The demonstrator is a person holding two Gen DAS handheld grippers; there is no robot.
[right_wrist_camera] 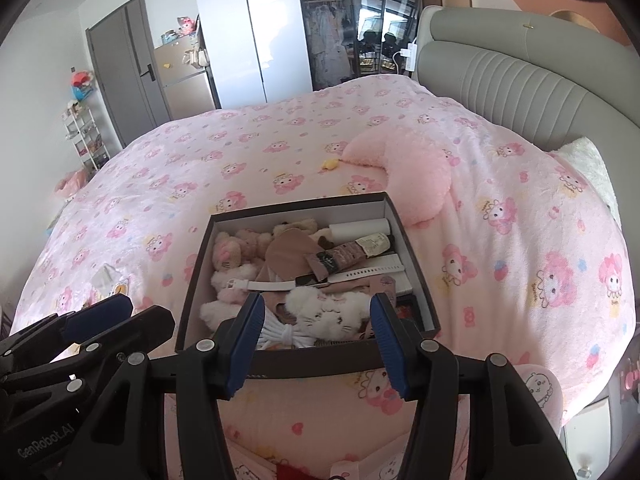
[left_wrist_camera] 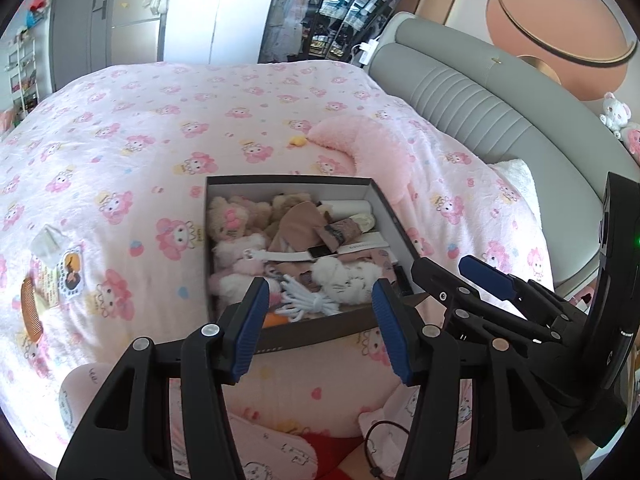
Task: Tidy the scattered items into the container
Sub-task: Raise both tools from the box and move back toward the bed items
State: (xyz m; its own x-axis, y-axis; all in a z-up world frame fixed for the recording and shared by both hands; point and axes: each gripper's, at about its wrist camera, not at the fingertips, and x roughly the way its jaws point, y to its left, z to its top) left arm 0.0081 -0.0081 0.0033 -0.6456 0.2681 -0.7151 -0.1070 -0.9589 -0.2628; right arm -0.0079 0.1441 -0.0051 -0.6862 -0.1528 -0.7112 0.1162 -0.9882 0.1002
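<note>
A dark cardboard box (left_wrist_camera: 288, 181) (right_wrist_camera: 304, 362) sits on the pink bed, filled with plush toys, a white cat plush (right_wrist_camera: 324, 314), a white cord bundle (left_wrist_camera: 308, 302), tubes and a white strap. My left gripper (left_wrist_camera: 320, 320) is open and empty just above the box's near edge. My right gripper (right_wrist_camera: 318, 338) is open and empty over the same edge; it also shows at the right of the left wrist view (left_wrist_camera: 452, 276). A brown comb (left_wrist_camera: 31, 308), a sticker sheet (left_wrist_camera: 72, 270) and a clear packet (left_wrist_camera: 48, 242) lie on the bedspread left of the box.
A pink plush pillow (left_wrist_camera: 368, 140) and a small yellow item (left_wrist_camera: 298, 141) lie behind the box. The grey headboard (left_wrist_camera: 480, 100) runs along the right. A wardrobe, fridge and door stand beyond the bed's far side.
</note>
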